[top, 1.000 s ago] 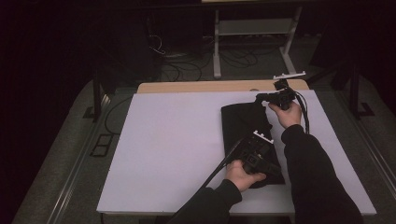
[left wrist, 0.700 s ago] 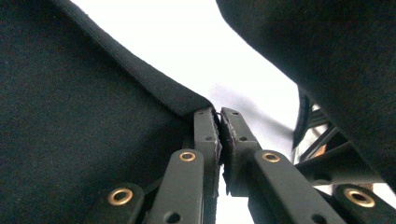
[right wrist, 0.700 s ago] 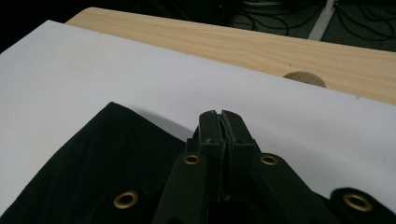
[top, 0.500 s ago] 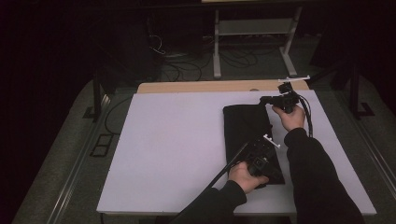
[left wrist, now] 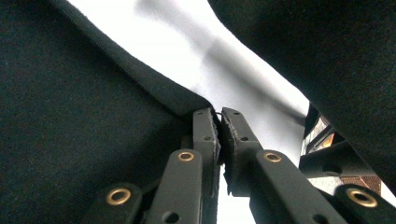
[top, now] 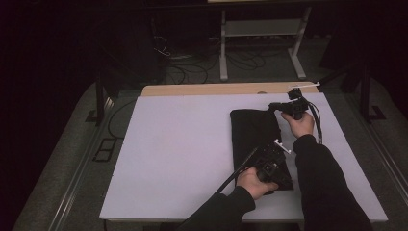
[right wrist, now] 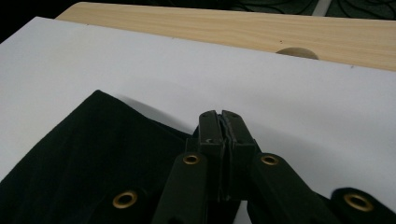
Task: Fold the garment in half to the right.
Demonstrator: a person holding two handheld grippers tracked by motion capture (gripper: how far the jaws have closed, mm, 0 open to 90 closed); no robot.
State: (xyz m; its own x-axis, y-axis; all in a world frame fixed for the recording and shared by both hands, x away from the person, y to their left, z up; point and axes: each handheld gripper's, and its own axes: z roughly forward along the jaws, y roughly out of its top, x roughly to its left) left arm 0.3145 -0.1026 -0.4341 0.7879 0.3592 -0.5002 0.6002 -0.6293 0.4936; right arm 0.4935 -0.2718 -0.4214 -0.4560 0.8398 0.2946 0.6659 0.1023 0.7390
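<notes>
In the high view the black cloth [top: 255,137] lies right of centre on the white desk [top: 178,154], folded into a tall narrow rectangle. The left gripper [top: 275,153] sits at its lower right end, and in the left gripper view its jaws are pressed nearly together, pinching the cloth's corner [left wrist: 205,105]. Further right and higher in the frame, the right gripper [top: 275,107] is at the cloth's upper right corner; in the right gripper view its jaws are pressed together on the fabric edge [right wrist: 187,133], low over the desk.

Compared with a second ago, the cloth's far edge has come down: it was lifted and slanted under the right gripper, and now it lies flat and square. The right hand [top: 299,122] has sunk with it; the left hand [top: 251,180] has barely moved. By my judgement the fold is laid, with release or smoothing likely next.
</notes>
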